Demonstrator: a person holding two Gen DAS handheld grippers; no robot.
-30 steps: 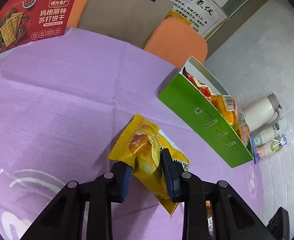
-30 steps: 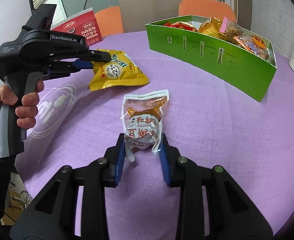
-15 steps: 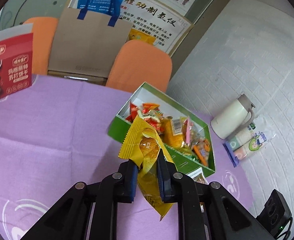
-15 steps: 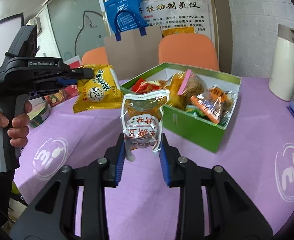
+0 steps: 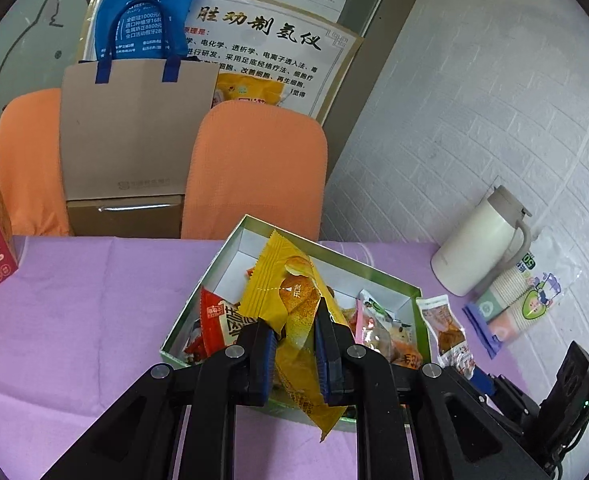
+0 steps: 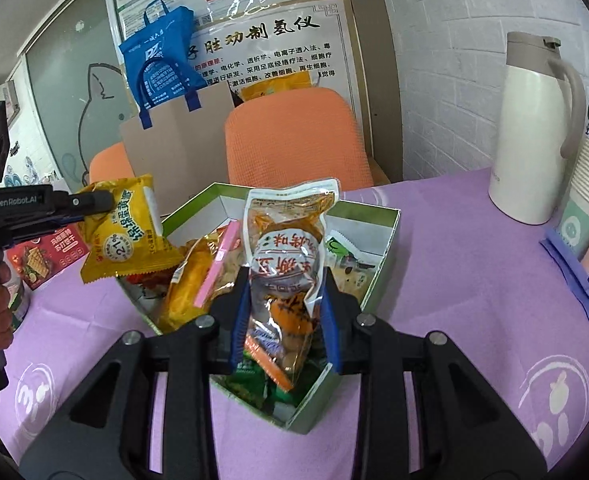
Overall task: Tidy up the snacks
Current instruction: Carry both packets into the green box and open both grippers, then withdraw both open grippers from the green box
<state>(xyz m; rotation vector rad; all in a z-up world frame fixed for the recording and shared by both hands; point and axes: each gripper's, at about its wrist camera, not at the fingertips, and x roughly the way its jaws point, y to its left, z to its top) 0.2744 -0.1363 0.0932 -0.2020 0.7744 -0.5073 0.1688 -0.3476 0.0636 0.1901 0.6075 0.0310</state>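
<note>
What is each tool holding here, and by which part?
Left tool: yellow snack packet, gripped across its middle. Right tool: clear snack pouch, gripped across its lower half.

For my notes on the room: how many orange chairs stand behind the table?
2. One orange chair stands right behind the green box; the other chair is further left, mostly hidden by a brown paper bag. More may be out of view.

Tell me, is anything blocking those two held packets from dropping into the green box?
Nothing visible. The yellow packet in the left claw and the clear pouch in the right claw hang over the open green box, already partly filled with snacks.
</note>
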